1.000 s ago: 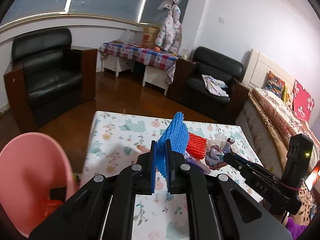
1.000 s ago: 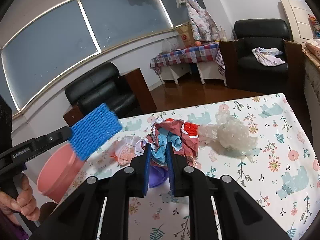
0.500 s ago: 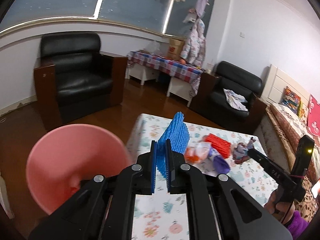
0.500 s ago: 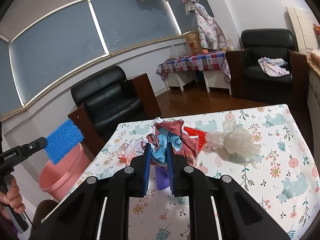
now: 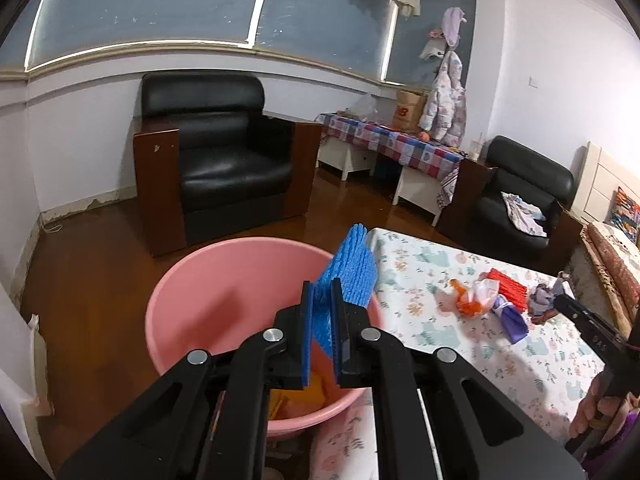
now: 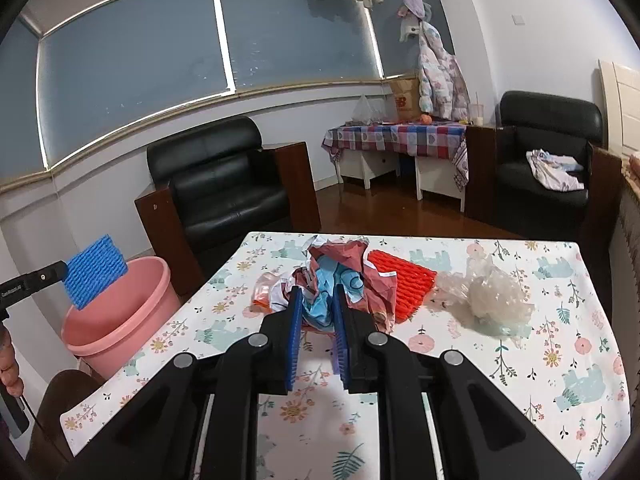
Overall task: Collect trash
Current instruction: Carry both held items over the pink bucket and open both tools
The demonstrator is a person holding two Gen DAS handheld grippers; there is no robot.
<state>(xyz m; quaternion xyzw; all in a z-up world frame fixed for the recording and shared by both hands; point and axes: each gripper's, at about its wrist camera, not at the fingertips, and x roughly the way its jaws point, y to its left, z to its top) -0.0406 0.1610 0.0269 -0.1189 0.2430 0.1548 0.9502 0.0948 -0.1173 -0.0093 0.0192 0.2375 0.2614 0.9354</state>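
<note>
L gripper (image 5: 321, 308) is clamping the blue foam net (image 5: 352, 276) over the pink basin (image 5: 192, 292), net's long axis standing up, tilting away. R gripper (image 6: 316, 312) is pinching the crumpled wrapper (image 6: 340, 272) over the table (image 6: 560, 352); wrapper's lower edge is hiding btwn the pads.

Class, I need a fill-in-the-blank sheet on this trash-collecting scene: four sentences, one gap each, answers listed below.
1. The left tool grips a foam net coloured ____.
2. That net hangs over a ____ basin.
3. The right tool is shut on a crumpled ____.
4. The red net lies on the ____, beside a clear plastic wad.

Answers: blue; pink; wrapper; table
</note>
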